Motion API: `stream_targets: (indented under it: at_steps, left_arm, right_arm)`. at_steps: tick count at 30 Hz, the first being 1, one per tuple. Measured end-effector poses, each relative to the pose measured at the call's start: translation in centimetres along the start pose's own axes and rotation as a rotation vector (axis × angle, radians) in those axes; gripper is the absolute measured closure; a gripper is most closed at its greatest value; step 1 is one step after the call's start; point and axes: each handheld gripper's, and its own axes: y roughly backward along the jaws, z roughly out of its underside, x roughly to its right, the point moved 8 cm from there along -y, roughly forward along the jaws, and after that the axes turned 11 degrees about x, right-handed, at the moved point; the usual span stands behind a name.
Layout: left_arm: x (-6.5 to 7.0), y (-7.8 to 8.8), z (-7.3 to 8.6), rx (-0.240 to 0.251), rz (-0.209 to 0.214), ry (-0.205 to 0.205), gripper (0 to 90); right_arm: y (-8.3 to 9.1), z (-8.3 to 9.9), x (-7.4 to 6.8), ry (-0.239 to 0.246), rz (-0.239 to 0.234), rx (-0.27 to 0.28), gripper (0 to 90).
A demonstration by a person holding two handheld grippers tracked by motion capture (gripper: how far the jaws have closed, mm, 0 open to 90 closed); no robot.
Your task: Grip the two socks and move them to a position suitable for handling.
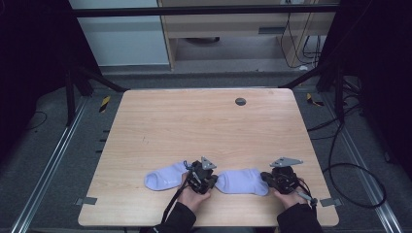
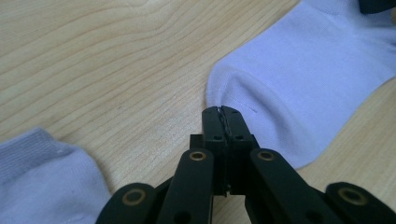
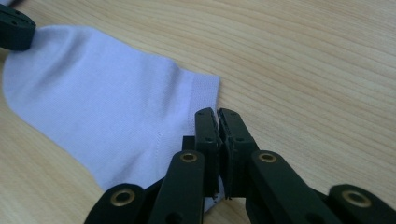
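Note:
Two pale lavender socks lie flat near the front edge of the wooden table (image 1: 194, 126). In the high view my left gripper (image 1: 213, 183) sits between them, with the left sock (image 1: 164, 177) beside it untouched. In the left gripper view my left gripper (image 2: 221, 112) is shut, its tips pinching the rounded toe edge of the right sock (image 2: 303, 79). The other sock (image 2: 42, 177) lies at lower left. My right gripper (image 3: 217, 114) is shut on the ribbed cuff end of that same right sock (image 3: 102, 102), with fabric caught between the jaws. My right gripper (image 1: 267, 178) meets the right sock (image 1: 241, 182) from the right.
A dark round grommet (image 1: 240, 101) is set in the table's far side. Black frame struts rise at both far corners and cables (image 1: 340, 160) trail on the floor to the right. The socks lie a hand's width from the table's front edge.

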Motion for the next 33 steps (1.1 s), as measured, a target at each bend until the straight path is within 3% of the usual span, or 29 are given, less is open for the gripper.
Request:
stream_targets:
  at_steps: [9, 10, 11, 12, 14, 18, 20, 27, 28, 31, 33]
  left_arm:
    - [-0.4, 3.0, -1.0, 0.014, 0.008, -0.035, 89.3]
    - [-0.6, 3.7, -1.0, 0.01, 0.003, -0.044, 89.3]
    - [-0.7, 4.1, -0.9, 0.003, 0.002, -0.049, 89.3]
    - [-1.0, 4.7, -0.5, -0.007, 0.002, -0.048, 89.3]
    - [-1.2, 5.1, 0.1, -0.018, 0.004, -0.043, 89.3]
    - [-1.7, 5.2, 1.5, -0.04, 0.005, -0.032, 89.2]
    - [-1.8, 4.9, 2.3, -0.066, 0.009, -0.034, 89.1]
    - [-2.1, 4.2, 3.2, -0.077, 0.003, -0.03, 85.4]
    - [-2.1, 4.4, 3.1, -0.074, 0.008, -0.031, 83.3]
    - [-2.1, 5.1, 2.6, -0.039, 0.003, -0.05, 77.3]
    - [-2.4, 5.6, 2.3, -0.018, -0.001, -0.042, 73.5]
  right_arm:
    - [1.6, -1.8, -2.1, 0.011, -0.057, 0.065, 88.3]
    - [2.0, -2.4, -3.3, 0.019, -0.08, 0.08, 88.3]
    - [2.0, -2.4, -3.3, 0.019, -0.08, 0.08, 88.3]
    - [1.9, -2.6, -4.3, 0.029, -0.099, 0.076, 88.3]
    - [1.7, -2.6, -5.1, 0.036, -0.114, 0.067, 88.3]
    - [1.0, -2.4, -6.5, 0.058, -0.14, 0.043, 88.1]
    - [0.5, -2.0, -6.6, 0.057, -0.132, 0.026, 88.0]
    - [-0.3, -0.8, -6.0, 0.053, -0.106, -0.012, 86.3]
    - [-0.4, -0.7, -5.8, 0.047, -0.097, -0.019, 80.6]
    - [-0.2, -0.9, -5.7, 0.056, -0.092, 0.004, 76.5]
    - [0.0, -1.4, -5.7, 0.061, -0.089, 0.039, 73.6]
